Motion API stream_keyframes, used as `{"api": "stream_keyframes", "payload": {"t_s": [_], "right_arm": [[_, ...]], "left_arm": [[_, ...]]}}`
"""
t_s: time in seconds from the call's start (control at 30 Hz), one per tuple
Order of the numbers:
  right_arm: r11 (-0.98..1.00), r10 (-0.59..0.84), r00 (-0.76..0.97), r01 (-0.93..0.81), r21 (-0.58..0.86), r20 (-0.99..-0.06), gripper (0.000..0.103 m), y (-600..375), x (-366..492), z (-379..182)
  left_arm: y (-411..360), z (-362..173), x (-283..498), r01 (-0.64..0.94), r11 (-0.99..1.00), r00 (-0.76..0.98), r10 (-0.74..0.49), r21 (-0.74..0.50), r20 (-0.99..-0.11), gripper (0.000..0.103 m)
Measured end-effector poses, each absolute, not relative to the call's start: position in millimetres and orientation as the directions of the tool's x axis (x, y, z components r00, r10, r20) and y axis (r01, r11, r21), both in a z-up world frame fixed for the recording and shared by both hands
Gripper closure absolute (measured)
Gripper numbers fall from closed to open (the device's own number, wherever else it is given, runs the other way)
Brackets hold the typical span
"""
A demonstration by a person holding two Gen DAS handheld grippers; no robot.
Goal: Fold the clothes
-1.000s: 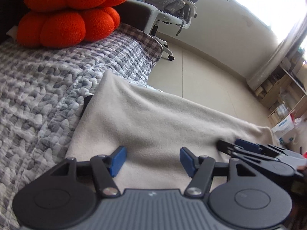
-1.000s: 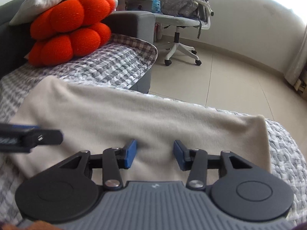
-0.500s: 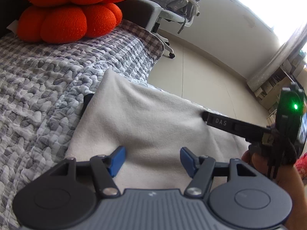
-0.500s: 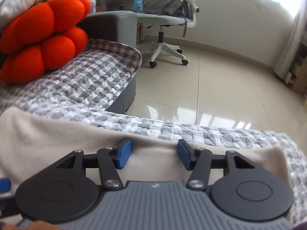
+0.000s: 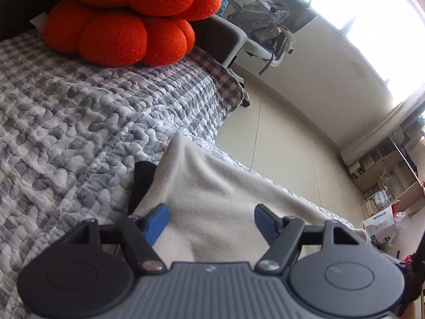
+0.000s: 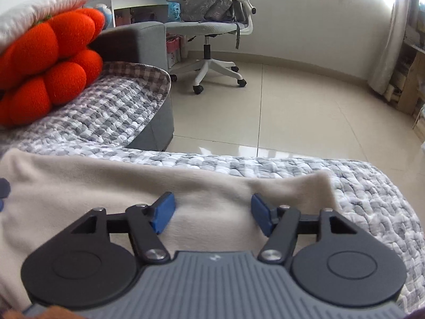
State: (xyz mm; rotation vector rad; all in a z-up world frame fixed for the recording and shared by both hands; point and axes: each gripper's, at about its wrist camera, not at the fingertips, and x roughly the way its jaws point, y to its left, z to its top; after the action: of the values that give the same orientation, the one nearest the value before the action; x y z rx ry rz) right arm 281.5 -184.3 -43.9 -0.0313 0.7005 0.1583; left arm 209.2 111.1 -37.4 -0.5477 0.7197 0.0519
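Grey-and-white quilted bedding [image 5: 79, 138] covers the work surface; a pale tiled floor [image 6: 292, 122] lies beyond its edge, with a wall and a bright window behind.

1. Garment. A beige fleece garment [image 5: 212, 199] lies flat on the bedding, directly under and ahead of both tongs. In the right wrist view it runs as a wide band from the left edge of the frame to a raised corner ahead and to the right of the right tongs. In the left wrist view it tapers to a corner ahead of the left tongs, close to the bedding edge.

2. Left tongs [image 5: 211, 219]. The jaws are opening. The blue pads [image 5: 156, 222] stand apart above the fabric and clamp nothing.

3. Right tongs [image 6: 212, 214]. The jaws are opening. The pads stand apart with bare fabric showing between them; no fold is pinched.

4. Surroundings. A black item [image 5: 140, 183] protrudes from under the garment's edge, ahead and to the left of the left tongs; what it is cannot be determined. Orange round cushions [image 5: 119, 24] sit well ahead to the left. An office chair [image 6: 212, 32] carrying a grey backpack [image 6: 209, 0] stands on the floor far ahead.
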Motion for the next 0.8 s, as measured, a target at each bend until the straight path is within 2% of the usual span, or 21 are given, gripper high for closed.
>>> {"api": "stream_keyframes", "payload": {"t_s": [0.13, 0.3, 0.53, 0.6, 0.7, 0.73, 0.8], "right_arm": [[0.993, 0.115, 0.770, -0.083, 0.080, -0.627, 0.038, -219, 278, -43], [0.983, 0.079, 0.795, -0.161, -0.083, -0.602, 0.039, -204, 264, -55], [0.987, 0.082, 0.766, -0.149, -0.053, -0.637, 0.036, -211, 238, -21], [0.984, 0.091, 0.745, -0.171, -0.058, -0.661, 0.036, -213, 230, -16], [0.971, 0.035, 0.743, -0.184, -0.154, -0.668, 0.035, -212, 213, -13], [0.969, 0.019, 0.749, -0.177, -0.173, -0.662, 0.035, -212, 208, -13], [0.973, 0.047, 0.744, -0.184, -0.136, -0.667, 0.035, -216, 202, -17]], "left_arm": [[113, -38, 208, -0.242, 0.843, 0.760, -0.143, -0.481, -0.634, 0.029], [120, -40, 205, -0.247, 0.821, 0.759, -0.167, -0.515, -0.629, 0.030], [123, -31, 194, -0.235, 0.813, 0.774, -0.175, -0.532, -0.609, 0.030], [115, -19, 187, -0.191, 0.833, 0.801, -0.173, -0.519, -0.573, 0.027], [106, -10, 183, -0.168, 0.864, 0.821, -0.144, -0.475, -0.552, 0.022], [103, -9, 183, -0.169, 0.872, 0.823, -0.132, -0.459, -0.552, 0.021], [104, -18, 189, -0.225, 0.872, 0.791, -0.097, -0.435, -0.604, 0.022]]}}
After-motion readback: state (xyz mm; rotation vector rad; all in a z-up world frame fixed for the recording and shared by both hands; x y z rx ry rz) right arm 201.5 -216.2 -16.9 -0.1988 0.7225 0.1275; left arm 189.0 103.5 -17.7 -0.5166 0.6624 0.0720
